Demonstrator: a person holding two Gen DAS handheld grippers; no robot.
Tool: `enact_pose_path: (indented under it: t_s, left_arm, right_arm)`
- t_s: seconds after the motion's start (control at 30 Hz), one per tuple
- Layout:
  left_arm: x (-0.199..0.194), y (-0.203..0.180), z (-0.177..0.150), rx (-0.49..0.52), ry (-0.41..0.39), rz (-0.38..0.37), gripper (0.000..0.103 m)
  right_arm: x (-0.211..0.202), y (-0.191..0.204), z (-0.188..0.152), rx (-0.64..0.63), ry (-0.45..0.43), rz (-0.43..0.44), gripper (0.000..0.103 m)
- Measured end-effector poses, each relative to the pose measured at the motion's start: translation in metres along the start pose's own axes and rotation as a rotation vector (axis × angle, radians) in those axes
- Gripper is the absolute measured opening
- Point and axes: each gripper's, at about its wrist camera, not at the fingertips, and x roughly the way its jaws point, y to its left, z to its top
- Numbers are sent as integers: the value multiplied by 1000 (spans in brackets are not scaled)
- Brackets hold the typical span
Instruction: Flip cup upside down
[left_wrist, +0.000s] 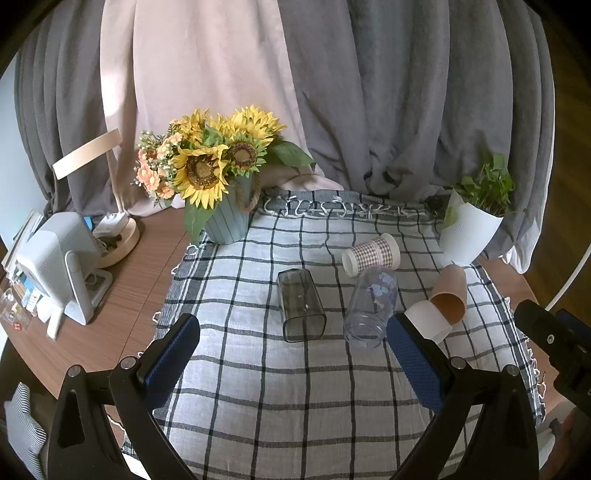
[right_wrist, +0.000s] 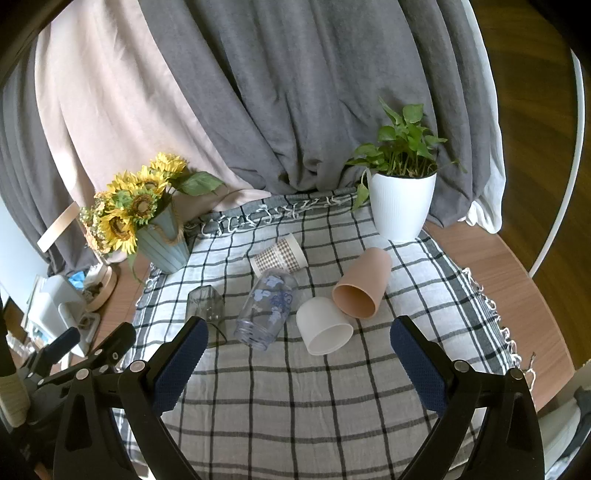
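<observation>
Grey and pink curtains (left_wrist: 258, 74) hang behind a round wooden table (left_wrist: 140, 258) draped with a checked cloth (left_wrist: 295, 387). Five cups lie on their sides mid-cloth, mouths mostly toward us: smoky square cup (left_wrist: 301, 304) at left, clear blue-print cup (left_wrist: 371, 308) just right of it, gingham cup (left_wrist: 371, 254) beyond them. Nearer right, the white cup (right_wrist: 324, 325) touches the tan cup (right_wrist: 364, 282). Sunflowers (left_wrist: 207, 162) stand far left, a potted plant (right_wrist: 402, 199) far right. Left gripper (left_wrist: 295, 354) hovers near, jaws wide, holding nothing. Right gripper (right_wrist: 299, 354) likewise spread wide and empty, near the white cup's mouth.
</observation>
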Motion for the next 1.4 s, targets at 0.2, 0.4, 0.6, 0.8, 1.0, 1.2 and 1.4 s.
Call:
enact_pose_path:
  t_s: [0.2,0.4,0.6,0.8,1.0,1.2,1.4]
  left_arm:
    - [0,0,0,5,3,-6,103]
    - [0,0,0,12,9,-10,103]
    - [1,0,1,16,14,-14,103]
    - [3,0,2,21,21,-17,103]
    - [6,1,4,37,25,-29,103]
    - [12,5,4,42,42,-30,103]
    - [25,23,1,19,83,6,103]
  right_arm:
    - [1,0,0,1,4,1,99]
    - [2,1,-1,2,7,0,99]
    - [2,1,0,2,12,0,99]
    - [3,1,0,3,14,-1,99]
    - [4,1,0,6,35,-2,99]
    - [10,4,-2,6,55,-4,99]
    - [24,15,-3,-10,94,11,99]
